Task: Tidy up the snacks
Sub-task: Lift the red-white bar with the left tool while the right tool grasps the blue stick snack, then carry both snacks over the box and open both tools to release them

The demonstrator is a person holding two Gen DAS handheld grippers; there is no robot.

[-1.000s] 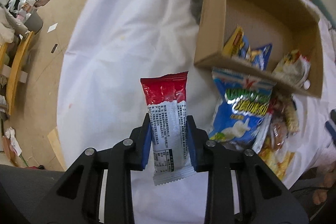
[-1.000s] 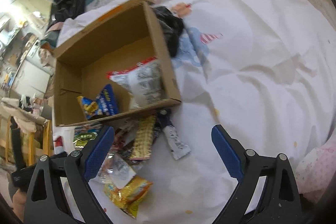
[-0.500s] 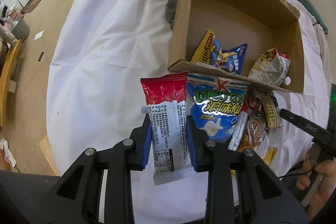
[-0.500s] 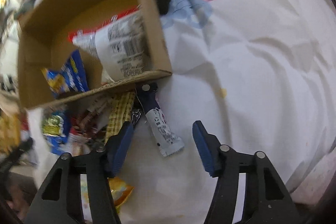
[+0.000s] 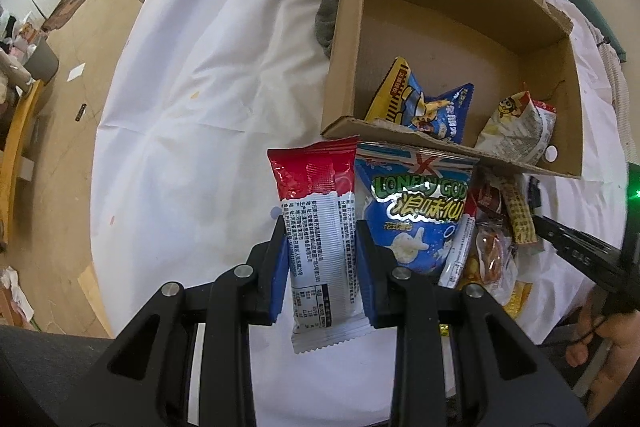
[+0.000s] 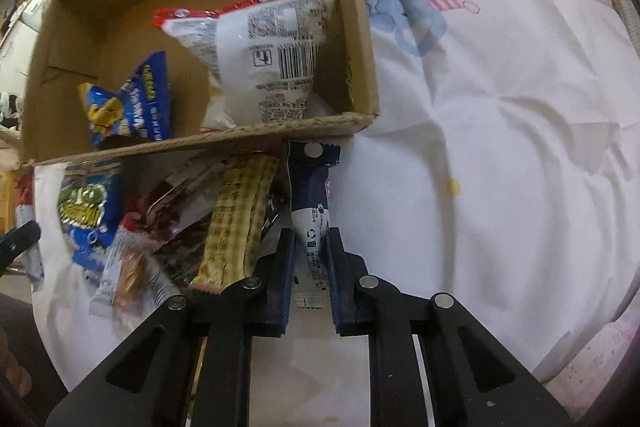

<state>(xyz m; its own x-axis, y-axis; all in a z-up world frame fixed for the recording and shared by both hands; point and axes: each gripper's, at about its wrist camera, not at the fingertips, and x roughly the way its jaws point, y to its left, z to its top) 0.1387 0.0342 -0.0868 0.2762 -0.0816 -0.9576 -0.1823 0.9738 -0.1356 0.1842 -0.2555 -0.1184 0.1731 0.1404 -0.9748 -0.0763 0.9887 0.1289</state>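
A bed covered with a creased white sheet [image 5: 208, 99] is carrying everything. An open brown cardboard box [image 5: 348, 27] is sitting on it toward the far edge, with a bundle of grey cloth [image 5: 326, 7] lying against its far left corner. Just in front of the box's near wall a loose heap of snack packets is resting on the sheet, among them a blue puffed-snack bag [image 5: 416, 215] and a long yellow checked wrapper [image 6: 240, 219]. A pale blue cartoon print [image 6: 416, 23] is showing on the sheet beside the box.
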